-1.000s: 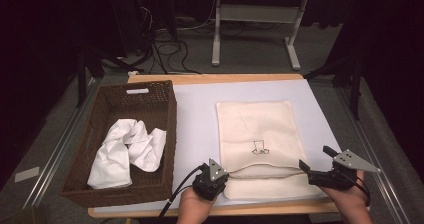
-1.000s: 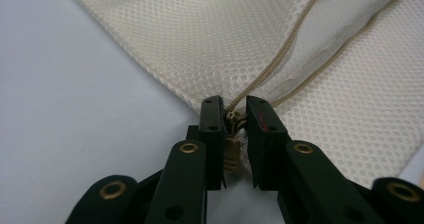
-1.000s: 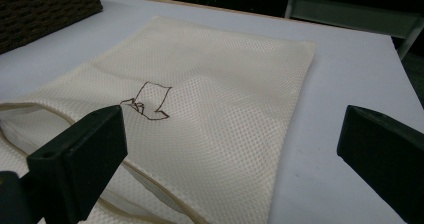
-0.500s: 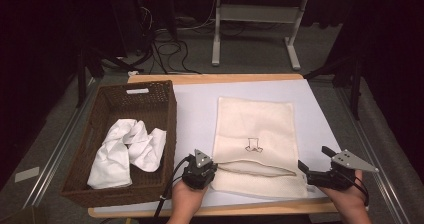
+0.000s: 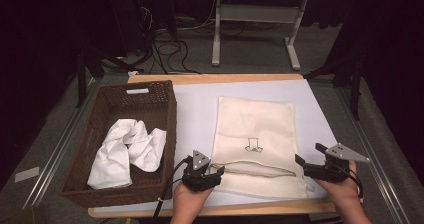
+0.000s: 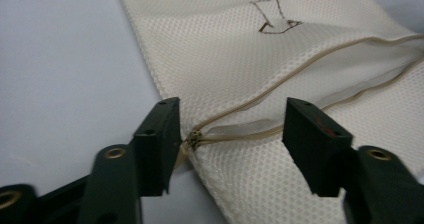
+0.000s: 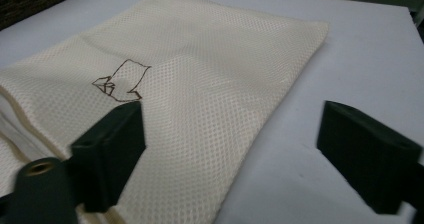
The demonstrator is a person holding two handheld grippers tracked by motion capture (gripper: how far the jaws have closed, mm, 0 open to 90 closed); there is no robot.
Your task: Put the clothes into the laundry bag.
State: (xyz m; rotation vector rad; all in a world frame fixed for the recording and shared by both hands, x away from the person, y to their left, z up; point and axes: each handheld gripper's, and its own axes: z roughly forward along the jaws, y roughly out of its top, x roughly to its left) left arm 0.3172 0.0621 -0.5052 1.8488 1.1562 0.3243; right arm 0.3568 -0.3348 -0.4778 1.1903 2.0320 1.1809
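A cream mesh bag (image 5: 256, 134) lies flat on the pale sheet (image 5: 200, 104) covering the counter, toward its near edge and right of centre. Its weave is a fine honeycomb, with a small dark outlined emblem (image 5: 253, 145) near the middle. A tan zipper (image 6: 310, 59) runs across the near end and stands partly undone, the mouth gaping to show white lining.

The left tongs (image 5: 212, 173) sit at the bag's near-left corner; their jaws have just been opening and now stand released, the zipper pull (image 6: 194, 138) lying between them, just beside one jaw. The right tongs (image 5: 304, 165) hover at the near-right corner, jaws just narrowing yet apart, clamping nothing.

A brown wicker basket (image 5: 100, 129) with crumpled white cloth (image 5: 127, 149) stands at the counter's left edge.
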